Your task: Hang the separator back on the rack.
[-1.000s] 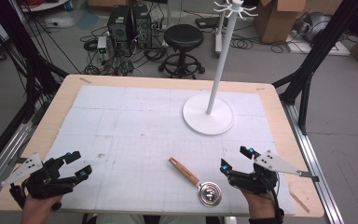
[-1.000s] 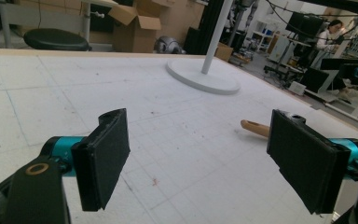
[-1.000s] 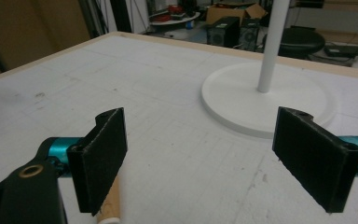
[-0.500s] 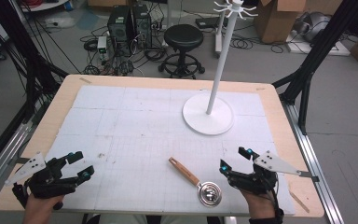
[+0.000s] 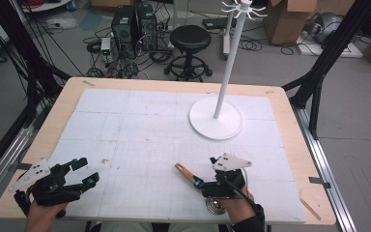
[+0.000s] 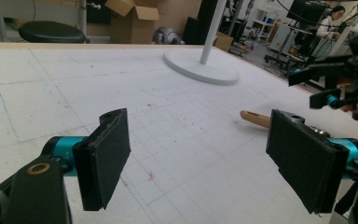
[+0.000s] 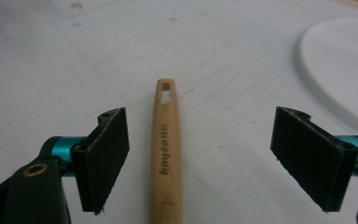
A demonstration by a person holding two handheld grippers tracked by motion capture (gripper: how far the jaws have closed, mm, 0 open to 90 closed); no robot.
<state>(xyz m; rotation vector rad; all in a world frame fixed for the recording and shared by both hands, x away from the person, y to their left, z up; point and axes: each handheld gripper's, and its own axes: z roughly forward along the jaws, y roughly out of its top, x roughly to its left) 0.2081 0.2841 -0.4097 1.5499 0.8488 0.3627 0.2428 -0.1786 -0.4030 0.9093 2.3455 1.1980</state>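
Observation:
A utensil with a wooden handle and a round metal head lies near the table's front edge, right of the middle. My right gripper hovers over the handle, open. In the right gripper view the handle runs up between the wide-apart jaws, closer to the left pad and touching neither; the right gripper holds nothing. My left gripper is open and empty at the front left corner. The left gripper view has the left gripper open, with the handle tip and the right gripper farther off.
A white rack stands at the back right on a round base, its thin pole rising to hooks. White gridded sheets cover the wooden table. A black stool and boxes stand on the floor beyond.
My right gripper has moved left and now sits over the utensil's wooden handle. The left gripper has shifted slightly to the right. The utensil has not moved.

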